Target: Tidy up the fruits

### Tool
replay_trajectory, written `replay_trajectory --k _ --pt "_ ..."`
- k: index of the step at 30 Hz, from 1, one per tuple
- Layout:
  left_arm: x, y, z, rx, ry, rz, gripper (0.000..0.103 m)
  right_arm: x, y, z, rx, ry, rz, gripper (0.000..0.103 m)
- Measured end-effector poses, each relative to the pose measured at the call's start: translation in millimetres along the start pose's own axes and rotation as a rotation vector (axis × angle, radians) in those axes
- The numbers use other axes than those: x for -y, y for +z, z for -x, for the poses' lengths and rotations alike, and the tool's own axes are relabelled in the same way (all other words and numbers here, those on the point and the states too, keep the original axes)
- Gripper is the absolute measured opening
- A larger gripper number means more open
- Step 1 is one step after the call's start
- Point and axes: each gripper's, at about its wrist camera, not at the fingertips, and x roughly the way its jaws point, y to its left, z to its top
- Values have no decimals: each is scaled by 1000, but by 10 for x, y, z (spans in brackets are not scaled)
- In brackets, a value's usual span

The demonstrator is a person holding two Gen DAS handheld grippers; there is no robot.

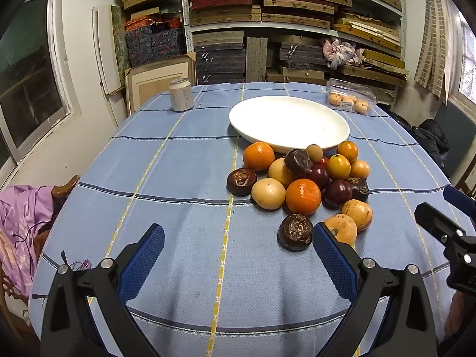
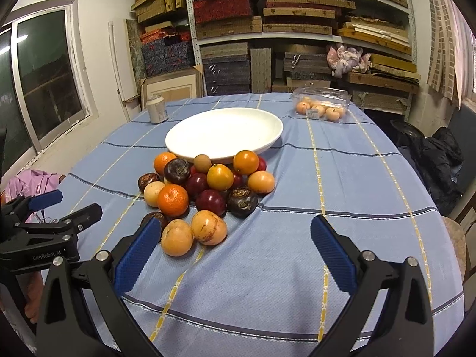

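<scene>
Both tools are hanging low over the near edge of the bench (image 1: pixel 178 178), each with its blue pads spread wide apart and nothing between them: the left tool (image 1: pixel 238 247) is sitting just short of the fruit heap, and the right tool (image 2: pixel 235 241) is pointing at the bare cloth to the right of it. The fruits (image 2: pixel 208 190) are lying in one loose pile on the blue checked cloth, touching the near rim of the white plate (image 2: pixel 267 125), which is standing empty behind them, probably set there as the place the fruit is meant to go. The nearest pieces are a dark brown wrinkled fruit (image 1: pixel 295 232) and a pale orange one (image 1: pixel 342 227), lying just beside the left tool's right pad, so that tool is looking best placed for a first pick. A clear box of small oranges (image 2: pixel 322 104) and a can (image 2: pixel 156 109) are standing well apart at the far side, seemingly outside the job. Sorting appears not yet begun.
</scene>
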Motion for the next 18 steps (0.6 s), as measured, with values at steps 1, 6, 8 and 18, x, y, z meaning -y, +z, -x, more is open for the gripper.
replay_trajectory --k 1,6,8,18 --pt "2 0 -1 1 3 -1 100 12 2 3 3 3 -8 99" --pt "29 -15 -12 -2 5 -7 100 75 14 11 0 27 -59 99" --pt "40 -21 -10 -3 4 -11 100 58 15 9 0 19 -45 99" --pt "120 -73 152 1 -14 -32 100 -102 -24 89 -7 23 2 99"
